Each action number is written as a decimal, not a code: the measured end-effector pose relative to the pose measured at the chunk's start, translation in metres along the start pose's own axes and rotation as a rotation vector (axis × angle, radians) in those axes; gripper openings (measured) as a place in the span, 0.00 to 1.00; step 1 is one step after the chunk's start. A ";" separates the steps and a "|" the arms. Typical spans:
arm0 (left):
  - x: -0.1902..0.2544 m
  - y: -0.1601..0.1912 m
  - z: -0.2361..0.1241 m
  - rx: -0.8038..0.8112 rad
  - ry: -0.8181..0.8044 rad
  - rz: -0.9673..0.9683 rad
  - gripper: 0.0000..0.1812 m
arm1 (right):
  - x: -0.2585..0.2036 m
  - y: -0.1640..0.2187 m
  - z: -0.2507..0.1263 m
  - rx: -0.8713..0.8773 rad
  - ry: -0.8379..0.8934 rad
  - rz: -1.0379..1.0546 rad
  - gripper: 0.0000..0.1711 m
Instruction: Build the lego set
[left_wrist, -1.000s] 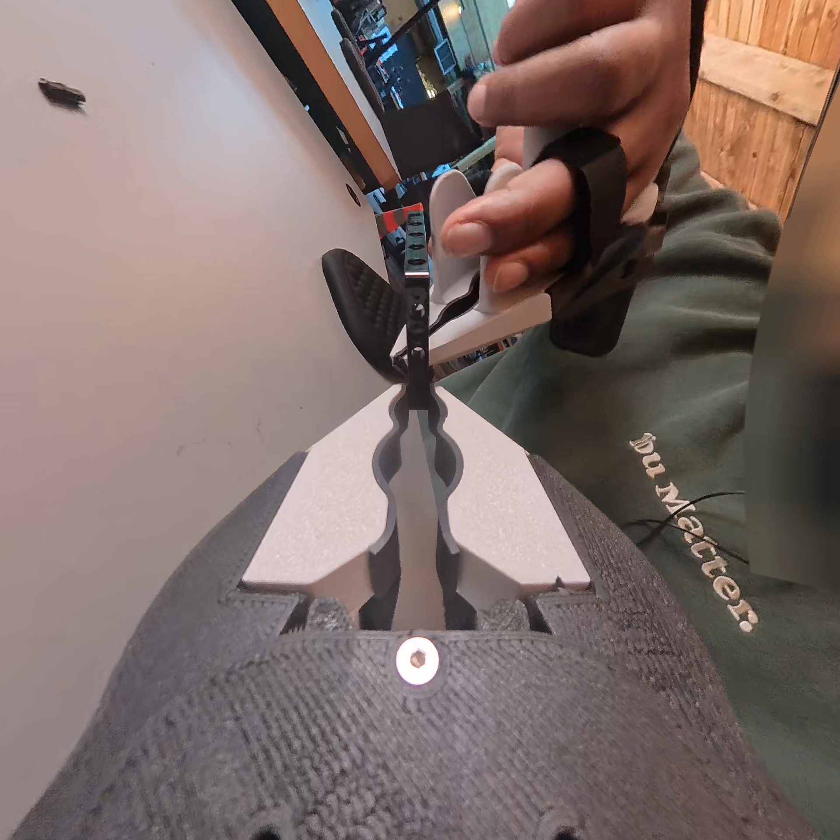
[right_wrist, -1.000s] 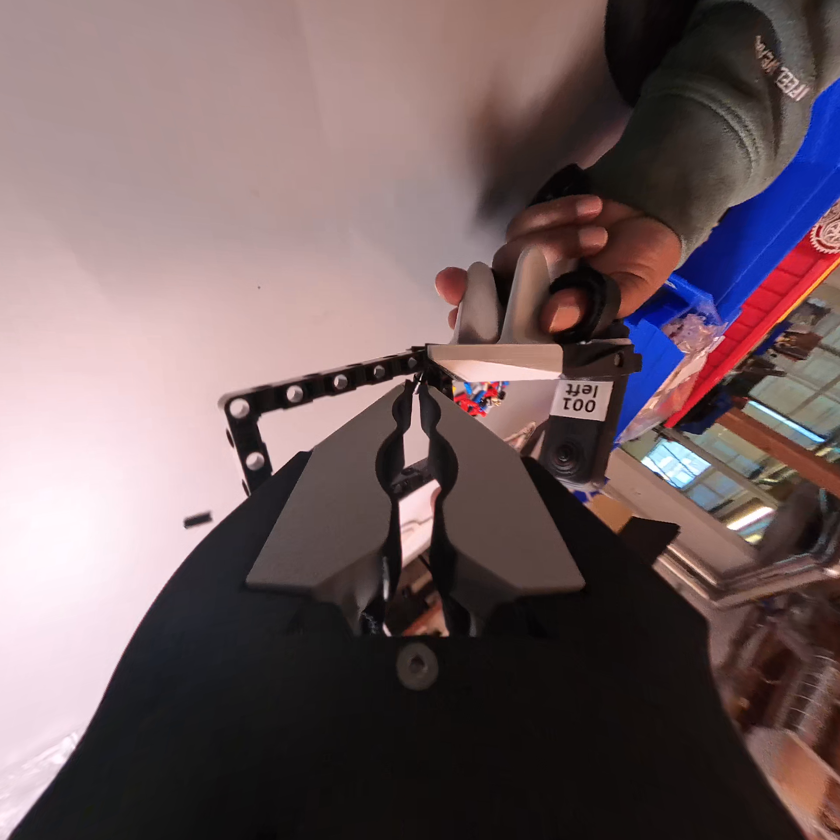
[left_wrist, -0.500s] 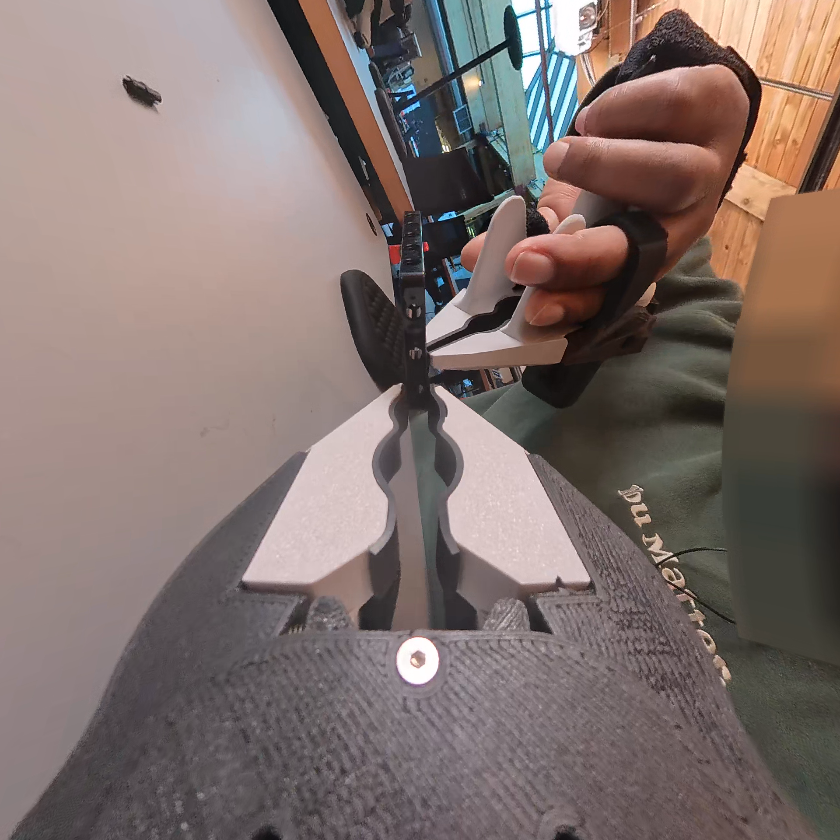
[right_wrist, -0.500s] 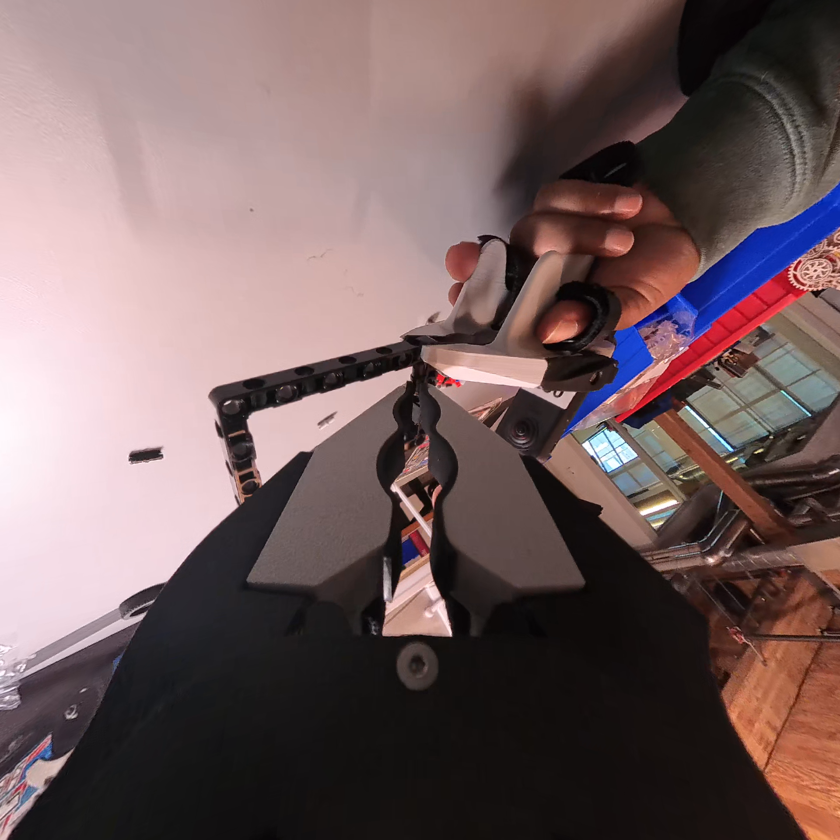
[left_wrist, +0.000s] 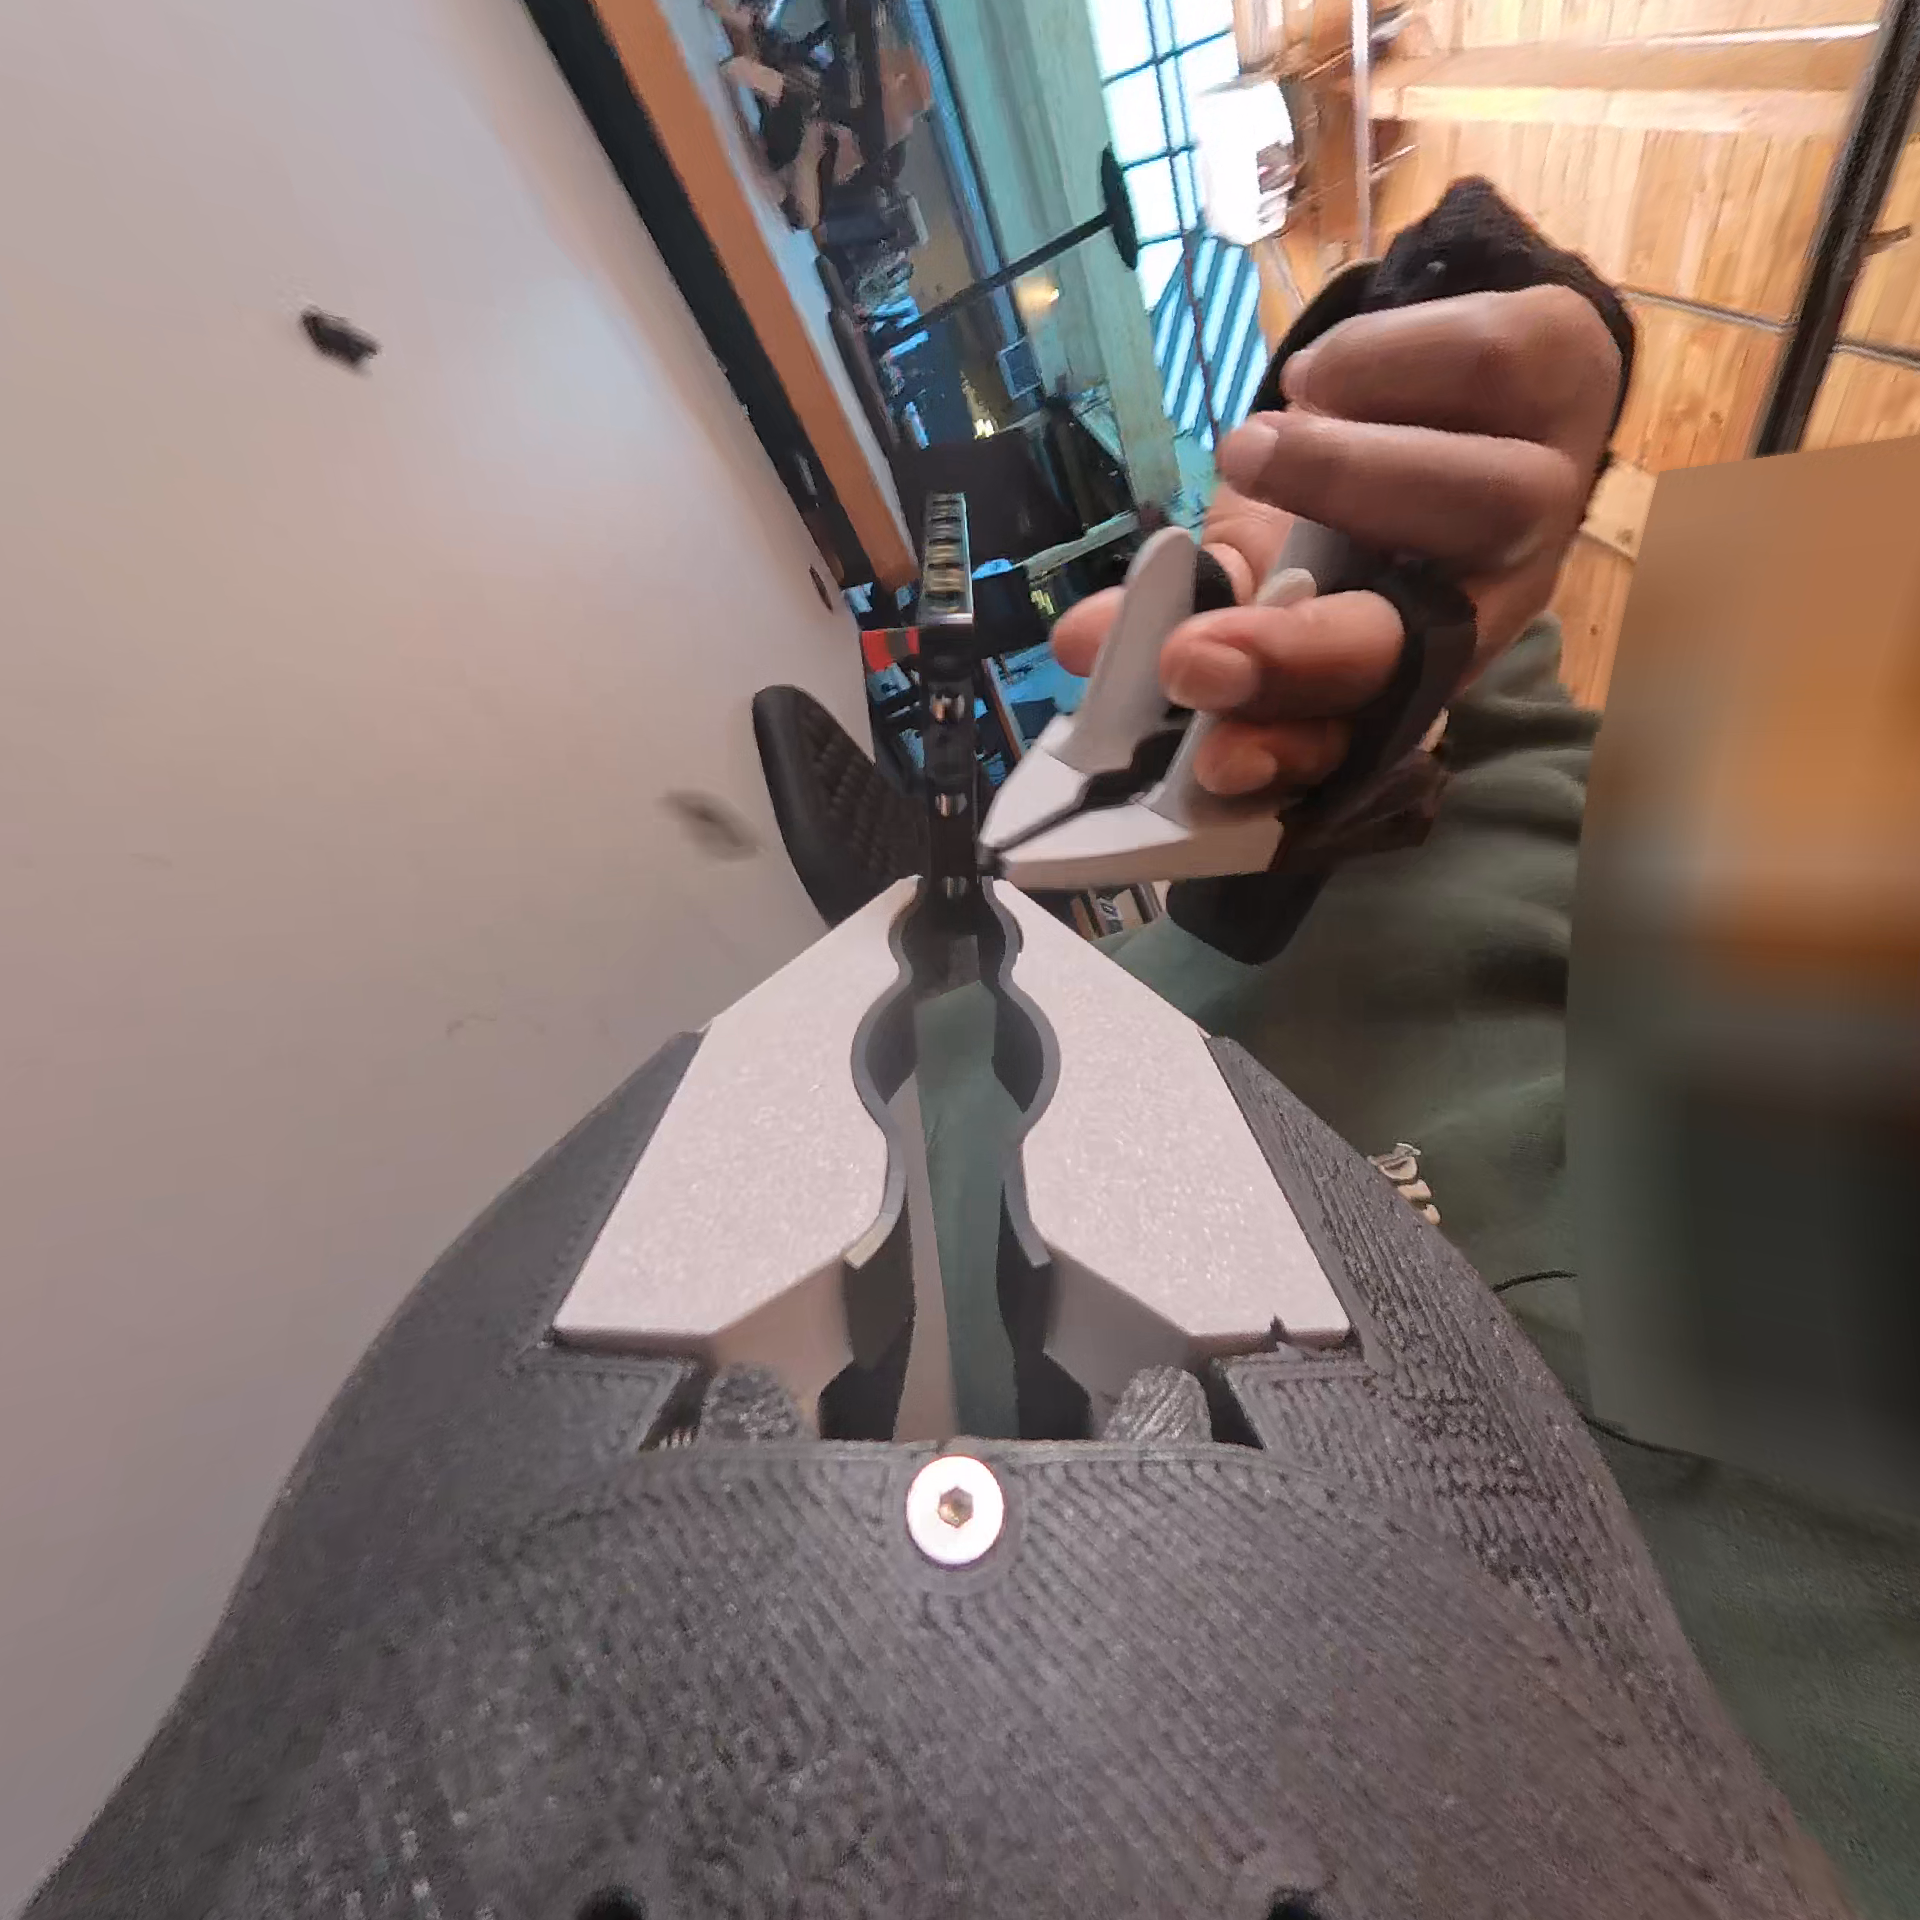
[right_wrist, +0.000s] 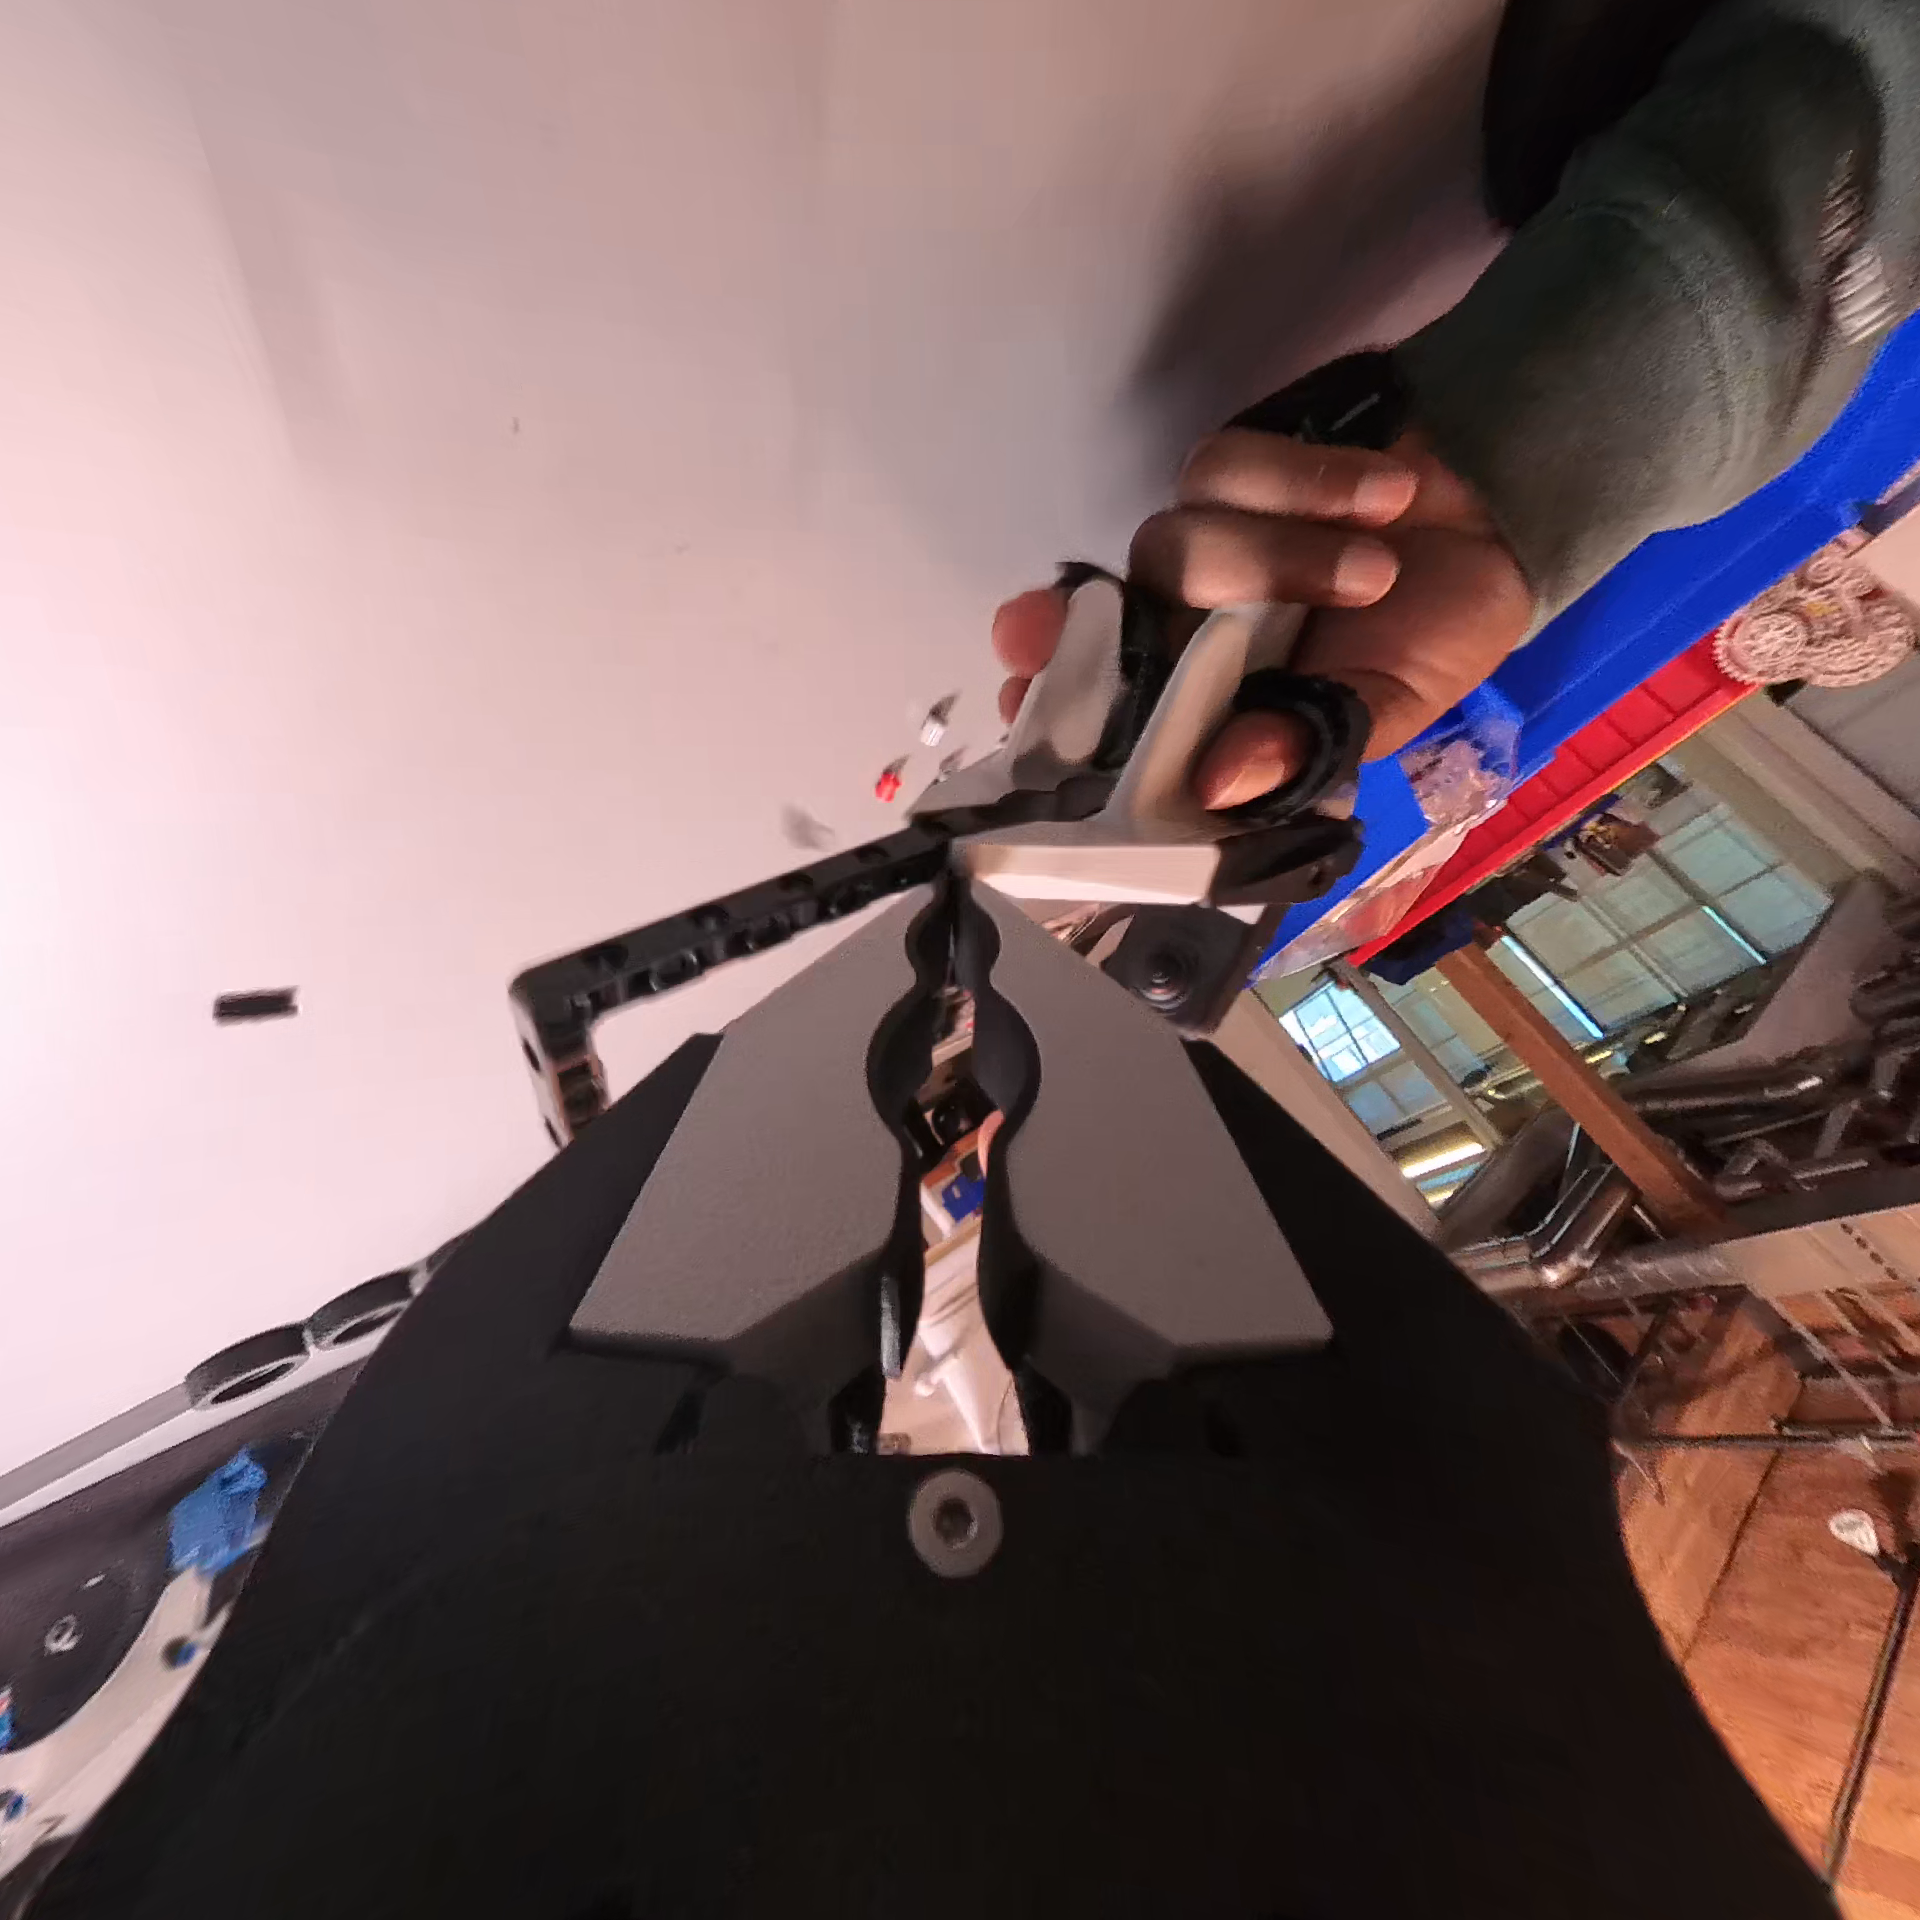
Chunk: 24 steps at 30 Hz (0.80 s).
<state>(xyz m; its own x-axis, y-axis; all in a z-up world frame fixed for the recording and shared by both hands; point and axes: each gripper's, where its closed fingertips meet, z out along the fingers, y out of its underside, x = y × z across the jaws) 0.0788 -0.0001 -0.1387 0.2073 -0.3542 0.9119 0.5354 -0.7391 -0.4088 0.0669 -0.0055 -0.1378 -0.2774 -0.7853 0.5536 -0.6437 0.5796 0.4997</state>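
Held off the white counter (right_wrist: 520, 416), the black L-shaped lego beam (right_wrist: 748, 930) is clamped at one end in the left gripper (left_wrist: 951, 904), its long axis running straight away from those jaws, while the right gripper (right_wrist: 951, 894), jaws nearly closed, pinches at the same end.

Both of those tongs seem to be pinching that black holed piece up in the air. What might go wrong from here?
The left tongs grip the black beam only at their very tips, so it may twist loose. The right tongs also pinch at the tips; what they hold is too small to tell, and it may slip. Anything dropped could scatter among the small loose pieces on the white table.
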 end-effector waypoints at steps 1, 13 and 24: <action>0.000 -0.002 -0.001 0.006 -0.004 0.002 0.03 | 0.001 -0.002 -0.001 -0.003 0.002 -0.001 0.00; -0.027 -0.023 -0.031 0.060 -0.292 0.212 0.03 | -0.012 0.073 -0.035 -0.074 0.037 1.054 0.09; -0.046 -0.044 -0.056 0.176 -0.388 0.221 0.03 | -0.222 0.075 -0.017 -0.093 -0.215 2.242 0.23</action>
<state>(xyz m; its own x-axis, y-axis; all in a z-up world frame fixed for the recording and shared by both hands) 0.0002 0.0165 -0.1651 0.6037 -0.2271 0.7642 0.5682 -0.5499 -0.6122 0.0926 0.2157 -0.2120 -0.3312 0.9429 0.0357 0.7423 0.2837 -0.6070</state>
